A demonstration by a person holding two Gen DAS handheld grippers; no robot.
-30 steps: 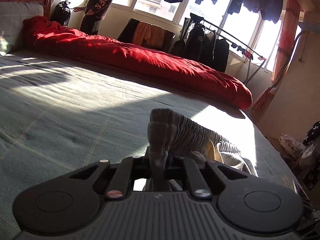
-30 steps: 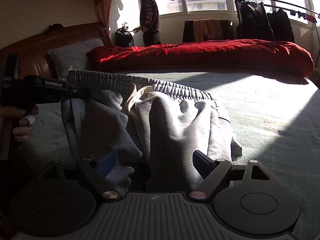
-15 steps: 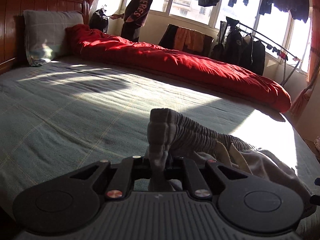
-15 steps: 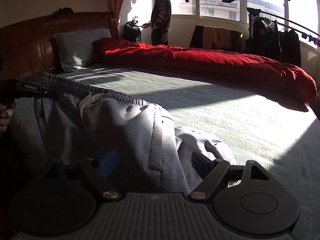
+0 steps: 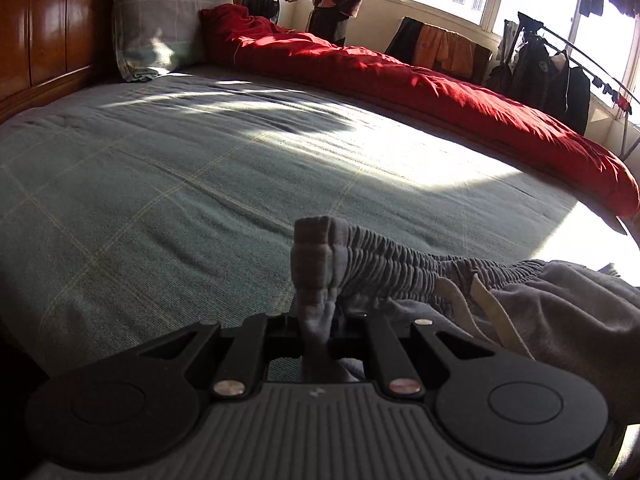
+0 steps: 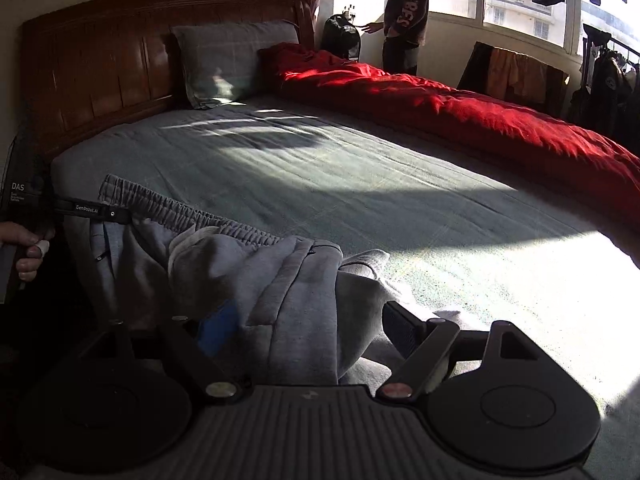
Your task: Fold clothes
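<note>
- The left tongs (image 5: 318, 330) are clamped on the waistband of the grey trousers (image 5: 400, 268).
- The right tongs (image 6: 308, 324) stand apart around the trousers, above the near side of the bed (image 6: 360, 184).

Bedspread (image 5: 168, 184) lies bare ahead; red quilt (image 5: 440, 80) and pillow (image 5: 160, 24) line its far edges

On your left tongs (image 6: 114, 214) at nine o'clock, white "GenRobot.AI" on the finger and "DAS" on the body, small lines under it unreadable, large sleeve lettering on the person (image 6: 406, 16) at twelve o'clock, not clearly legible.
</note>
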